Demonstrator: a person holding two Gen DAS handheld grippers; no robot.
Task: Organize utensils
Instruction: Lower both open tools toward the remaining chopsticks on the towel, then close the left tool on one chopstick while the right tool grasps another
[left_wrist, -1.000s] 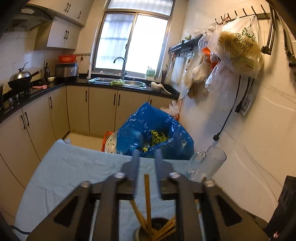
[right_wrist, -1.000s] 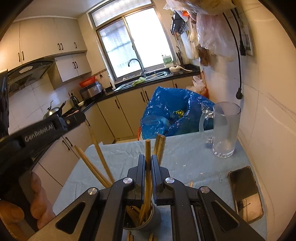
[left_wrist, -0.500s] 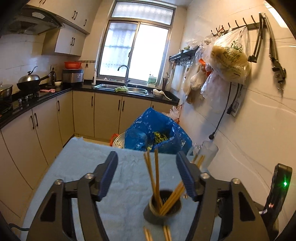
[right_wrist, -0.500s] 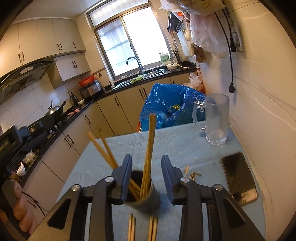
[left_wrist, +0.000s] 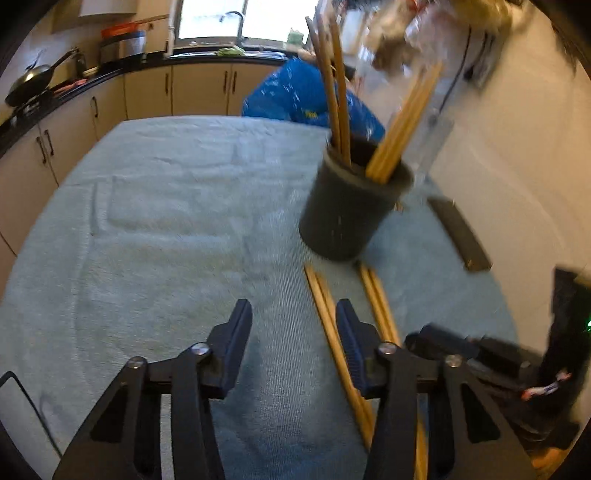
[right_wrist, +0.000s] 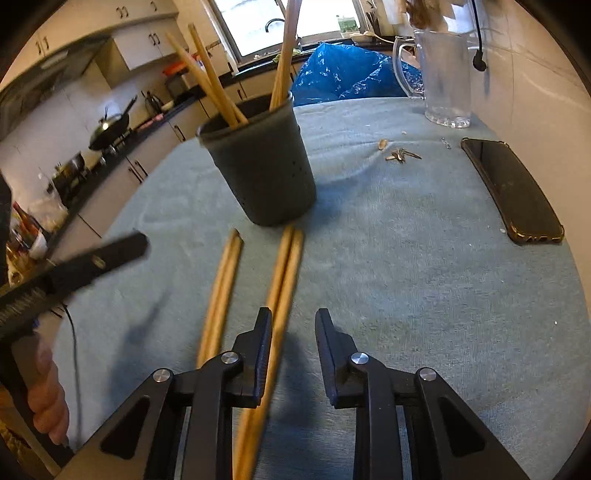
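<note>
Your left gripper (left_wrist: 291, 325) hangs low over the towel-covered table (left_wrist: 166, 206) with its jaws spread and nothing between them; the left pair of loose chopsticks (left_wrist: 325, 314) runs just under its right finger, not inside the gap. Close now and you would likely pinch cloth or nudge that pair sideways into its neighbour. Further right, the second pair of chopsticks (left_wrist: 378, 306) lies beside the first, both with their far ends at the foot of the dark utensil holder (left_wrist: 351, 206), which already holds several chopsticks (left_wrist: 399, 125) leaning outward. Your right gripper (right_wrist: 293, 325) is also parted and empty, with one chopstick of the second pair (right_wrist: 286, 266) passing under its left finger. A push along the sticks could shove the holder, and it looks easy to tip. Near the table's right edge lie a phone (right_wrist: 513, 192), some small keys (right_wrist: 400, 155) and a glass mug (right_wrist: 443, 74); a wide swing could knock the mug over
</note>
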